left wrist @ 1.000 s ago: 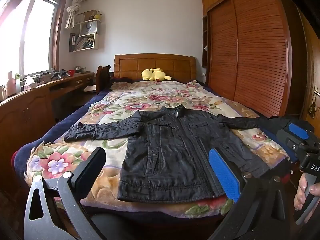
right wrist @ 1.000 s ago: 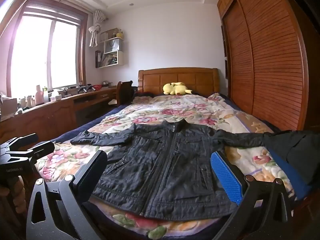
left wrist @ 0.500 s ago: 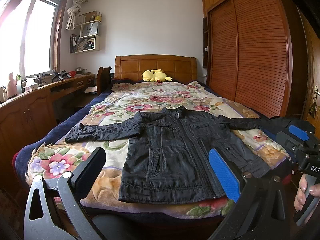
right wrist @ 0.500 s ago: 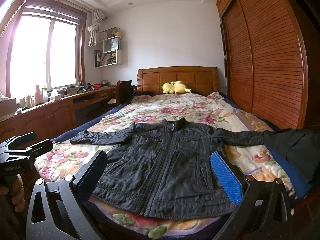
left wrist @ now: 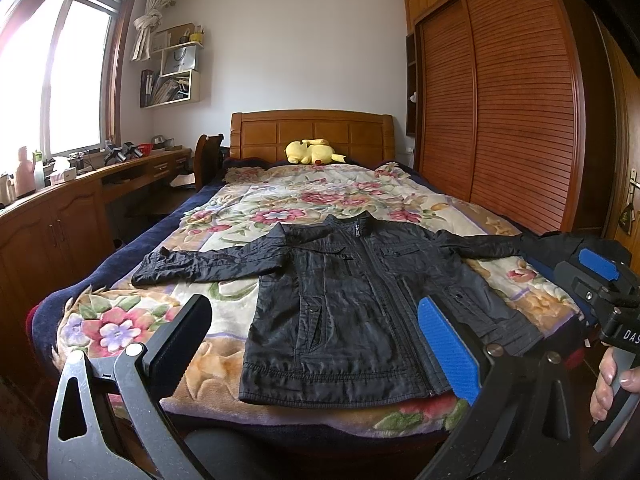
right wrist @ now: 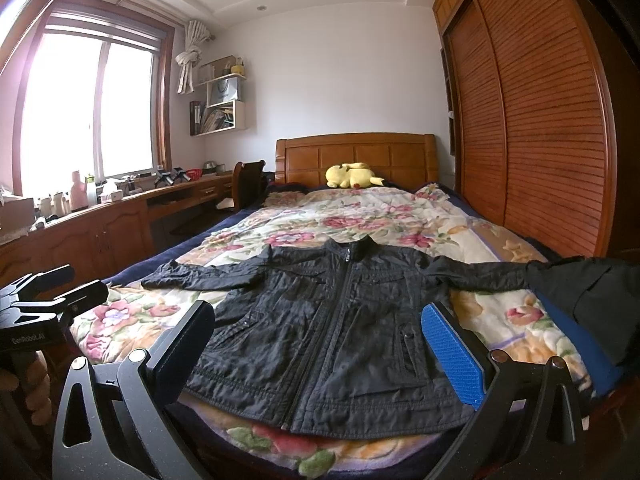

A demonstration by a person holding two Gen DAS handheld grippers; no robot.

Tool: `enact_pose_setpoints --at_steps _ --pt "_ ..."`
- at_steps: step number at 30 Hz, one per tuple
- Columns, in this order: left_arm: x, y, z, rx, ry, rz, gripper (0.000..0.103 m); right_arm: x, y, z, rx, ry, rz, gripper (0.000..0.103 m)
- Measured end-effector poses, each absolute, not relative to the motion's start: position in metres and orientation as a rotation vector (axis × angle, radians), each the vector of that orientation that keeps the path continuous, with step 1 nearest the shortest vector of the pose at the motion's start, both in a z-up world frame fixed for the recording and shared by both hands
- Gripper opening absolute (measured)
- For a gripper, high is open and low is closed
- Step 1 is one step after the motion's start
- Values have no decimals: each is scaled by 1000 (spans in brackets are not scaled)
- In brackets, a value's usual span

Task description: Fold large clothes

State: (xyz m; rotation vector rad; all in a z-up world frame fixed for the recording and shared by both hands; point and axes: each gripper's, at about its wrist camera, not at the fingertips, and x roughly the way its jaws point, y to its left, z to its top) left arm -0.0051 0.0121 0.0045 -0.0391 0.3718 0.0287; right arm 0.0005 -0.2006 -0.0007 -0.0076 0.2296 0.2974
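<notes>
A black zip jacket point(left wrist: 352, 304) lies flat and face up on the floral bedspread point(left wrist: 280, 204), collar toward the headboard, both sleeves spread sideways; it also shows in the right wrist view point(right wrist: 336, 328). Its right sleeve end reaches a dark garment at the bed's right edge point(right wrist: 592, 292). My left gripper point(left wrist: 316, 344) is open and empty, held above the foot of the bed before the jacket hem. My right gripper point(right wrist: 320, 344) is open and empty too, also short of the hem. Each gripper shows at the edge of the other's view.
A yellow plush toy point(left wrist: 312, 152) lies by the wooden headboard point(left wrist: 312, 132). A long wooden desk point(left wrist: 60, 208) with clutter runs along the left under the window. A slatted wardrobe point(left wrist: 500, 112) lines the right wall. A chair point(left wrist: 206, 160) stands beside the bed.
Both views have risen slightly and drawn back a little from the bed. The jacket has not moved. Both grippers stay open.
</notes>
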Motion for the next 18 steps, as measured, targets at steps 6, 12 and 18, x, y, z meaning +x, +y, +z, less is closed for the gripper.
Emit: enact_pose_setpoints --at_steps 6,12,18 --pt "-4 11 7 -39 370 27 103 0 -201 -1 -7 229 298 103" --pt "-8 7 5 -36 365 33 103 0 -201 -1 -5 227 296 103" --pt "-8 7 5 -35 365 32 103 0 -201 -2 0 230 299 103"
